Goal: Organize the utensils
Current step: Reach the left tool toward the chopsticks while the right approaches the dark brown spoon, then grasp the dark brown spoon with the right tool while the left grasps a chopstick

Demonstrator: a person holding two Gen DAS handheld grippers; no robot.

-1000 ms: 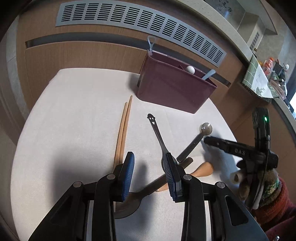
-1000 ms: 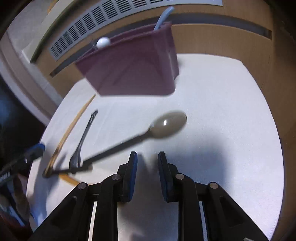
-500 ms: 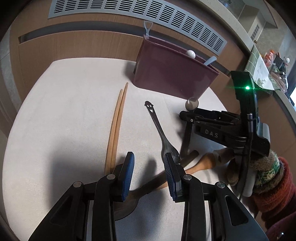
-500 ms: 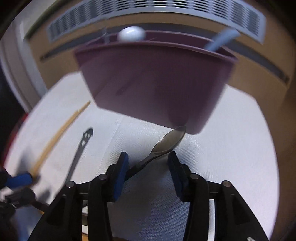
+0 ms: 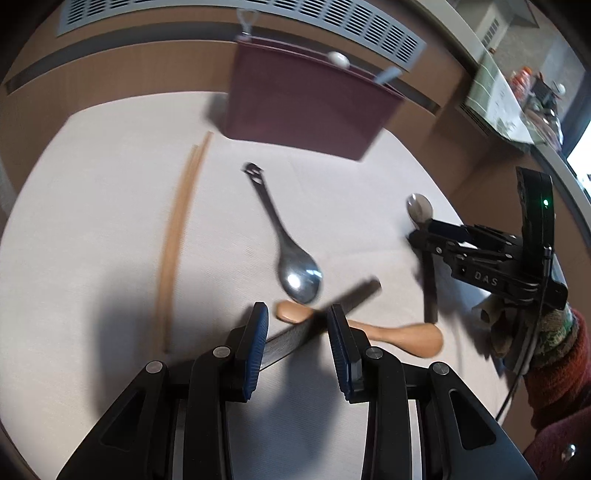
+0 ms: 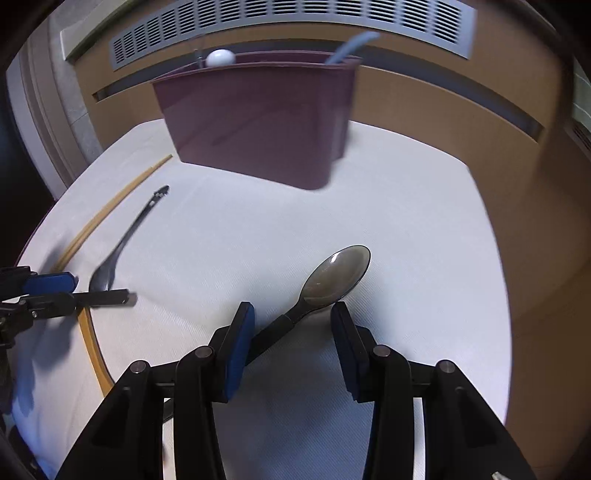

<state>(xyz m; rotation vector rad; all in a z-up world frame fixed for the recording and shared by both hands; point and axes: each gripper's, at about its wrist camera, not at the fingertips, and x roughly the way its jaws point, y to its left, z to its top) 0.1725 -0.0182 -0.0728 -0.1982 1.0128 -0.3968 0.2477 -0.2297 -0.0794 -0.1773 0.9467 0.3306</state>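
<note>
A maroon utensil holder (image 5: 306, 107) stands at the back of the white table; it also shows in the right wrist view (image 6: 258, 118). My left gripper (image 5: 297, 325) is open, its fingers either side of a dark-handled utensil (image 5: 325, 310) that lies across a wooden spoon (image 5: 388, 332). A steel spoon (image 5: 291, 266) and wooden chopsticks (image 5: 177, 236) lie farther out. My right gripper (image 6: 291, 325) is open around the dark handle of a metal spoon (image 6: 332, 277), which lies on the table. It also shows in the left wrist view (image 5: 419, 236).
The holder has a white-knobbed utensil (image 6: 219, 57) and a pale blue handle (image 6: 351, 44) in it. A wooden wall with a vent grille (image 5: 258, 26) runs behind the table. The table edge (image 6: 498, 277) drops off at the right.
My right gripper has drawn back from the holder to the right with the metal spoon between its open fingers. My left gripper has shifted right over the dark-handled utensil.
</note>
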